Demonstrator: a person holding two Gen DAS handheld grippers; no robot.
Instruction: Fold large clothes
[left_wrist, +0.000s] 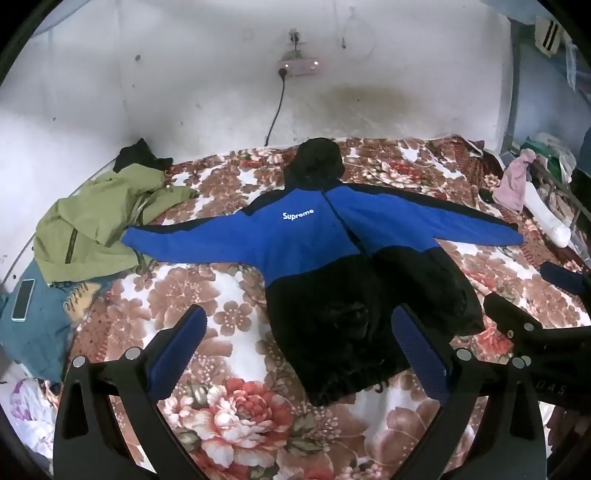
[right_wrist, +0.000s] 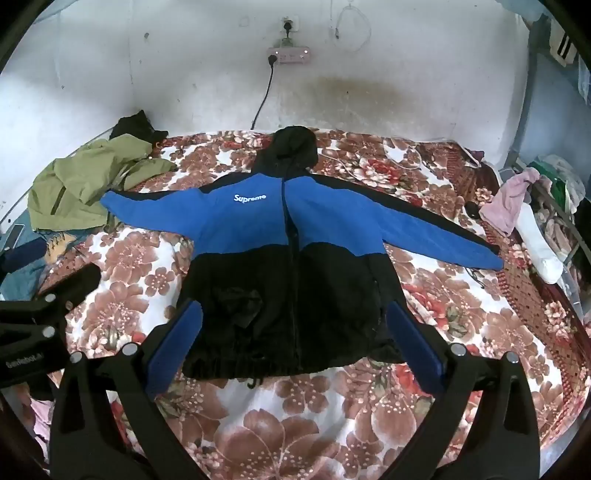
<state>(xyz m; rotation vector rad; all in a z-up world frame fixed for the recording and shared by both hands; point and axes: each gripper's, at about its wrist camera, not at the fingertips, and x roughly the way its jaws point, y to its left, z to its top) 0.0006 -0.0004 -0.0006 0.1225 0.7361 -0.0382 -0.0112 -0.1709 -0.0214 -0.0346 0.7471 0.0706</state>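
Note:
A blue and black hooded jacket (left_wrist: 314, 243) (right_wrist: 258, 229) lies flat and face up on the flowered bedspread (left_wrist: 229, 406) (right_wrist: 295, 424), both sleeves spread wide, hood toward the wall. My left gripper (left_wrist: 299, 332) hovers open above the jacket's left hem side, nothing between its blue pads. My right gripper (right_wrist: 293, 325) hangs open over the black lower half near the hem, also holding nothing. Each gripper shows at the edge of the other's view: the right gripper (left_wrist: 517, 317) and the left gripper (right_wrist: 74, 280).
A crumpled green jacket (left_wrist: 99, 221) (right_wrist: 85, 184) lies at the bed's left, under the blue sleeve's cuff. A phone (left_wrist: 23, 299) rests on a teal cloth. Pink and white clothes (left_wrist: 517, 184) (right_wrist: 517, 206) pile at the right edge. A wall with a power strip (right_wrist: 288, 57) backs the bed.

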